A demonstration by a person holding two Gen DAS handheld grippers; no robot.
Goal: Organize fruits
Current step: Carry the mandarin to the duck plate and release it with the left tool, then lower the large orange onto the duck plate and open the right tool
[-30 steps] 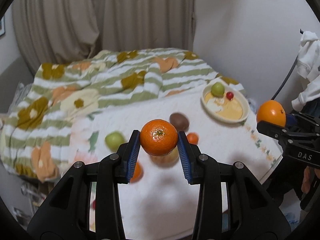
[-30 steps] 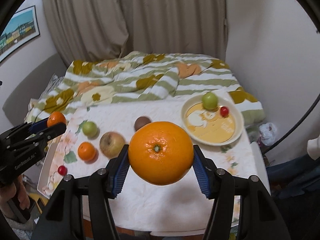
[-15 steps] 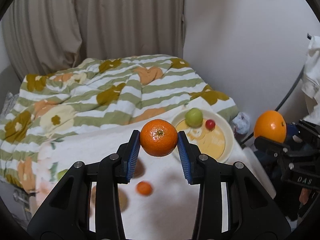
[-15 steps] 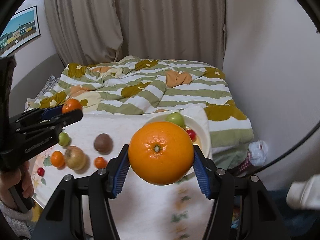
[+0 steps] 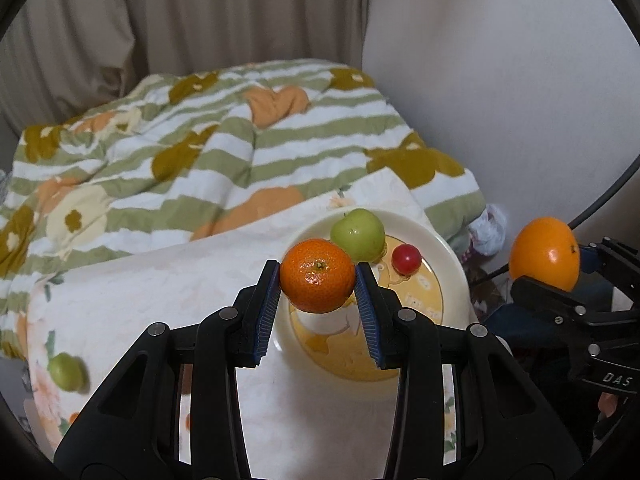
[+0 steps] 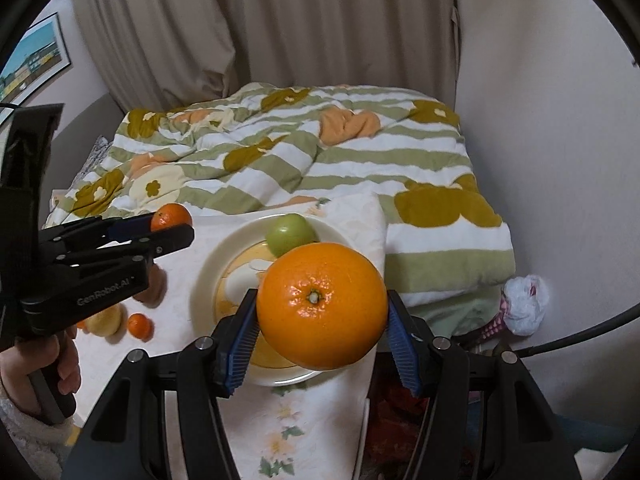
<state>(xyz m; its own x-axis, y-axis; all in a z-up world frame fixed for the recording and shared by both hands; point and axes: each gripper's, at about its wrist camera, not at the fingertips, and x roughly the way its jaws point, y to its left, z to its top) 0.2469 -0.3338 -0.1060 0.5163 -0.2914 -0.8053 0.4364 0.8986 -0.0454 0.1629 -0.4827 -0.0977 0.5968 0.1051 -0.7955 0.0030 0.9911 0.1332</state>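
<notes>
My left gripper is shut on a small mandarin and holds it in the air above the near rim of the cream plate. On the plate lie a green apple and a small red fruit. My right gripper is shut on a large orange, held above the plate's near right side. The orange also shows at the right of the left wrist view. The mandarin shows in the right wrist view.
On the white floral tablecloth lie a green fruit, a small mandarin, a yellowish apple and a brown fruit. A striped duvet lies behind. A wall stands at the right.
Both grippers have moved right and forward toward the plate, each still holding its fruit. The plate is now right under them and the loose fruits have slid to the left.
</notes>
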